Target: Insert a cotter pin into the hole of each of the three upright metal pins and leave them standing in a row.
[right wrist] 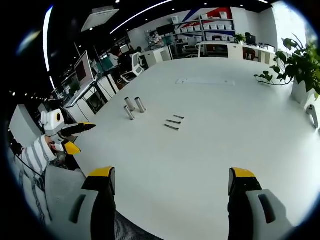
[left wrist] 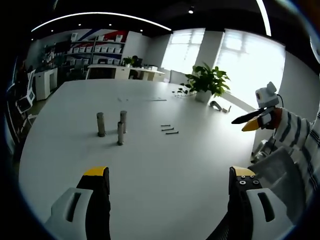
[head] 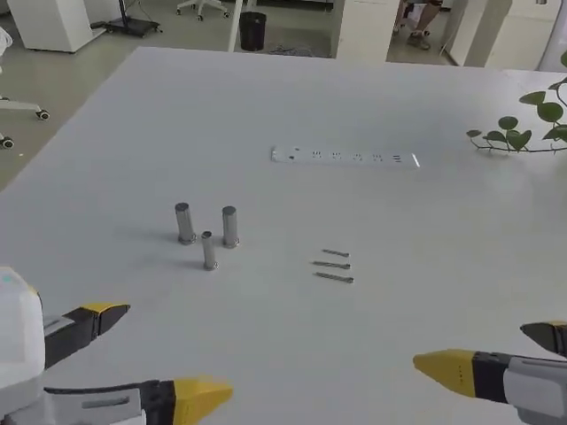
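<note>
**Reporter:** Where was the hardware on the white table (head: 292, 97)?

**Photographer:** Three cotter pins (head: 331, 264) lay flat and parallel, long axes running left to right. They were ahead of the right gripper (head: 483, 347) and nearer to it than to the left gripper (head: 159, 354). The three metal pins (head: 209, 251) stood upright to their left, bunched in a triangle rather than a row.

**Reporter:** And the jaws?

**Photographer:** Both pairs were spread wide and empty, yellow-tipped, well short of everything. The pins looked like smooth steel cylinders. The cotters were thin, dull wire, probably fiddly to pinch off the matte top.
</note>
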A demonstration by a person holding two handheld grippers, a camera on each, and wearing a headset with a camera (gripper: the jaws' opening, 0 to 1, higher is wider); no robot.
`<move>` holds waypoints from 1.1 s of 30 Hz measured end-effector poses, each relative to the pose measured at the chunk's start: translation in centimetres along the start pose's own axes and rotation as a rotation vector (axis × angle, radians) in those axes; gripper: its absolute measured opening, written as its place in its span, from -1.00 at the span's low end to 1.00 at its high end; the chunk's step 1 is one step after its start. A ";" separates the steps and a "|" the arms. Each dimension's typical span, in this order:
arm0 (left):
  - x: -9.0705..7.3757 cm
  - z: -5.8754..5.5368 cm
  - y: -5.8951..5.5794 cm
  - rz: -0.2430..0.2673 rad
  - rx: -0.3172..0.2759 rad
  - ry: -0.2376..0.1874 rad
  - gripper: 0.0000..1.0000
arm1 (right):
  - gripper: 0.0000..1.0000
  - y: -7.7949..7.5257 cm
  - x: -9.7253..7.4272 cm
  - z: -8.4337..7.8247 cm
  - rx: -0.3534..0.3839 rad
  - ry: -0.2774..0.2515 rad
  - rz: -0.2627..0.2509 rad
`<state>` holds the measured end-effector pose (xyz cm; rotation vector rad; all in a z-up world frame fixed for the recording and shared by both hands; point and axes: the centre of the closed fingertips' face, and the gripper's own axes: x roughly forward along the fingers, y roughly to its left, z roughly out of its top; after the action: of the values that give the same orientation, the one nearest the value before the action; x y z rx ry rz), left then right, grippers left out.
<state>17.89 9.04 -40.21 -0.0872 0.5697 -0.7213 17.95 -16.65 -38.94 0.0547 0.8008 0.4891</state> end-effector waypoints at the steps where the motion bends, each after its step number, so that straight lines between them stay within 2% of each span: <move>1: 0.1 0.2 0.1 -0.002 0.010 0.001 0.93 | 0.86 0.0 -0.1 0.1 -0.001 -0.003 -0.001; 10: 1.4 2.1 1.6 -0.014 0.031 -0.006 0.80 | 0.86 -0.7 -0.2 0.0 0.011 -0.012 -0.021; 16: 2.1 2.4 2.2 -0.041 0.068 0.027 0.75 | 0.86 -1.2 -0.3 -0.4 0.018 -0.005 -0.038; 23: 3.1 2.8 3.7 -0.051 0.090 0.052 0.65 | 0.86 -1.4 -0.4 -0.3 0.026 -0.009 -0.054; 25: 3.4 2.9 4.0 -0.058 0.115 0.065 0.63 | 0.87 -1.3 -0.4 -0.4 0.022 -0.010 -0.051; 28: 3.9 3.4 4.1 -0.071 0.165 0.047 0.59 | 0.88 -0.9 -0.3 -0.3 -0.003 -0.018 -0.036; 33: 5.0 4.2 4.6 -0.076 0.184 0.040 0.54 | 0.88 -0.5 -0.1 -0.3 -0.018 -0.010 -0.029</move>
<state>25.84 8.79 -40.18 0.0775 0.5378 -0.8475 17.91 -17.18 -39.24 0.0290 0.7865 0.4680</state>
